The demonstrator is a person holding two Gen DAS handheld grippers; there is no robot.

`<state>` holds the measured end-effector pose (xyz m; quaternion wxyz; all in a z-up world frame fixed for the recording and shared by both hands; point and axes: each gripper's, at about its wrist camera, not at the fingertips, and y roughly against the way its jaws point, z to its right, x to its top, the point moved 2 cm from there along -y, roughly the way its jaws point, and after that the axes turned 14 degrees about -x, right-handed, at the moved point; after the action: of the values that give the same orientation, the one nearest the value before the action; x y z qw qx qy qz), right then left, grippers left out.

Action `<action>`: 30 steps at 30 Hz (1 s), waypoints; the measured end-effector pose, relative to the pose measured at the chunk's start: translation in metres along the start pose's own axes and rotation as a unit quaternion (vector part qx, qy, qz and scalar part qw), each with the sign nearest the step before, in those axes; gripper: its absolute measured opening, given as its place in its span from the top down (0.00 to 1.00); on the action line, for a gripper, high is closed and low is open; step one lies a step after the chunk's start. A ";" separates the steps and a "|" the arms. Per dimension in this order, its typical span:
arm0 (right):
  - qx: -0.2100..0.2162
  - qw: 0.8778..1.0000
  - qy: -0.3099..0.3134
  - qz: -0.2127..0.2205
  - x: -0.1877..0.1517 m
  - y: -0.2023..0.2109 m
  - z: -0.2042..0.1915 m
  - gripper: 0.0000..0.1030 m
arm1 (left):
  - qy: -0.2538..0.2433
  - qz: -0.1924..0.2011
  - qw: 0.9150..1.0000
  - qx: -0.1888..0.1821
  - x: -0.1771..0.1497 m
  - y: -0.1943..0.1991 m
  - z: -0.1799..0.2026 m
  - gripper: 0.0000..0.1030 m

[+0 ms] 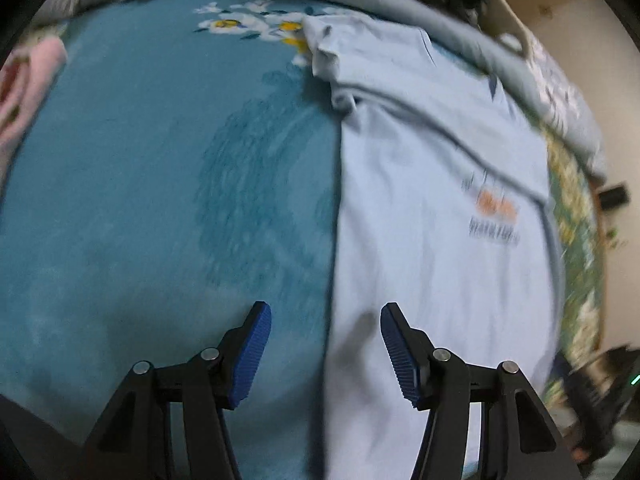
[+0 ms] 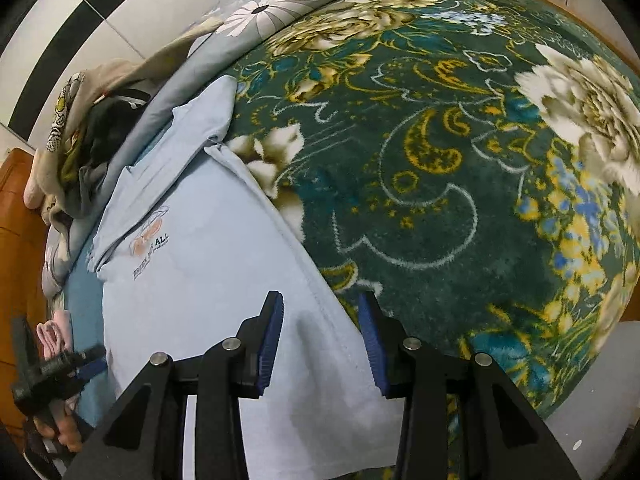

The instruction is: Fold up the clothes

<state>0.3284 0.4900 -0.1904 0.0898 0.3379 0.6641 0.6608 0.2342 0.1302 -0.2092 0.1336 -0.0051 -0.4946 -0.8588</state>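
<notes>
A pale blue T-shirt (image 1: 432,200) with an orange logo lies flat on the bed, its sides folded in to a long strip. It also shows in the right wrist view (image 2: 208,280). My left gripper (image 1: 326,320) is open and empty, hovering over the shirt's left folded edge near its bottom. My right gripper (image 2: 320,308) is open and empty, hovering over the shirt's right hem edge. The left gripper also shows at the left of the right wrist view (image 2: 60,364).
A teal blanket (image 1: 140,200) lies left of the shirt. A dark green floral blanket (image 2: 460,160) lies right of it. A pile of clothes (image 2: 80,132) and a grey quilt (image 2: 264,12) sit at the head. A pink cloth (image 1: 24,92) lies far left.
</notes>
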 end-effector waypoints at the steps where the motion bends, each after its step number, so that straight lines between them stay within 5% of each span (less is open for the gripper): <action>1: -0.001 1.000 -0.004 0.001 -0.004 -0.001 0.004 0.61 | -0.002 -0.004 1.000 -0.001 -0.007 0.000 -0.001 0.41; 13: 0.007 0.999 -0.029 -0.019 -0.028 -0.003 0.043 0.61 | -0.056 -0.032 0.997 -0.029 -0.067 0.012 -0.010 0.43; 15: 0.003 0.999 -0.027 -0.021 -0.030 -0.003 0.043 0.61 | -0.050 -0.055 0.996 -0.055 -0.075 0.010 -0.009 0.58; 18: -0.003 1.000 -0.014 -0.022 -0.034 -0.002 0.040 0.61 | -0.045 -0.063 0.995 -0.066 -0.081 0.010 -0.012 0.66; 24: 0.006 0.999 -0.020 -0.035 -0.044 0.000 0.050 0.63 | -0.049 -0.094 0.991 -0.077 -0.094 0.015 -0.007 0.66; 30: 0.006 0.998 -0.021 -0.063 -0.056 0.000 0.057 0.77 | -0.074 -0.120 0.988 -0.065 -0.102 0.002 0.004 0.73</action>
<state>0.4027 0.5047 -0.2149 0.1433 0.3096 0.6861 0.6426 0.3326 0.1554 -0.2194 -0.0079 -0.0184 -0.4430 -0.8963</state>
